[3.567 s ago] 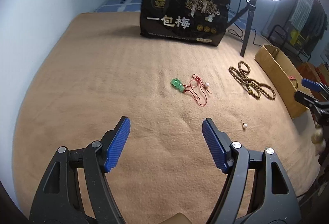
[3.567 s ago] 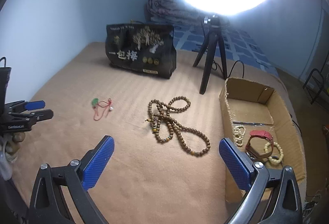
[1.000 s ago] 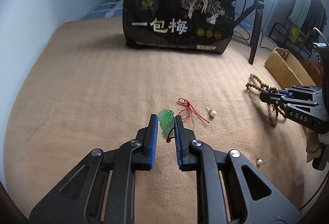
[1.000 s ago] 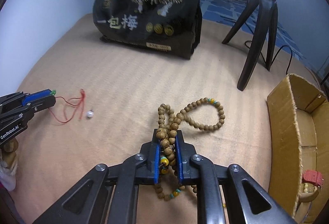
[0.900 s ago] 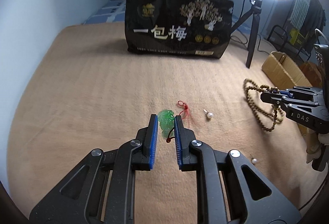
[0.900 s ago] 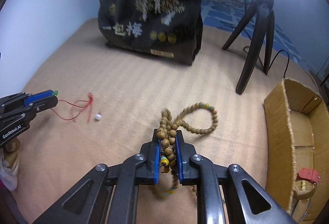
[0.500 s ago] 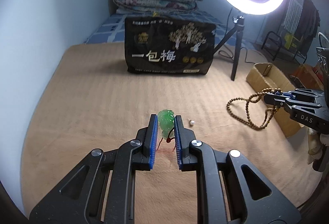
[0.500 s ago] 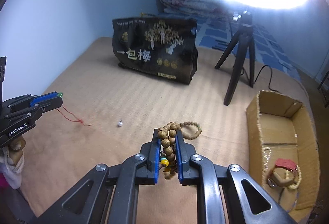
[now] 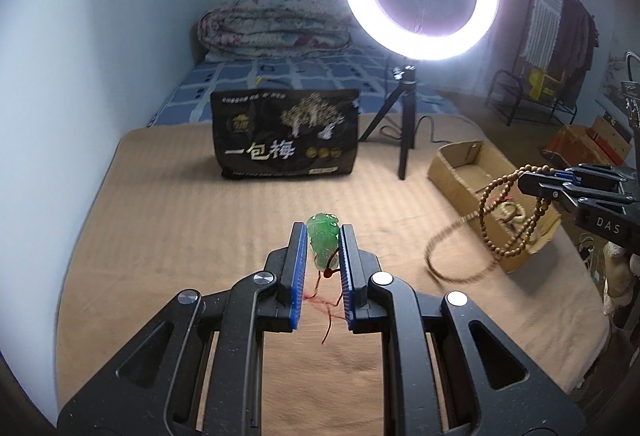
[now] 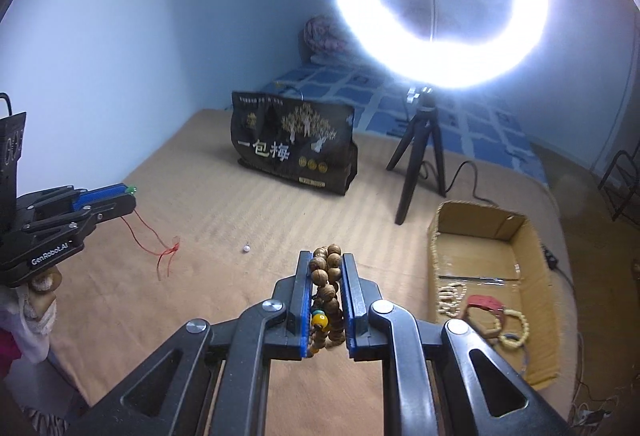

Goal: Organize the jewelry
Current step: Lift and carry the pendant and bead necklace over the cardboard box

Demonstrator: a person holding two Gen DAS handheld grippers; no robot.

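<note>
Jewelry is lifted: your left gripper (image 9: 323, 250) pinches the jade pendant (image 9: 322, 243), your right gripper (image 10: 327, 290) the wooden bead necklace (image 10: 326, 278); next, carry both to the cardboard box (image 10: 520, 226).

Left gripper (image 9: 323, 250): raised, fingers clamped on green pendant (image 9: 322, 244). Right gripper (image 10: 326, 290): raised, fingers clamped on wooden bead strand (image 10: 326, 290), loops hanging.
</note>
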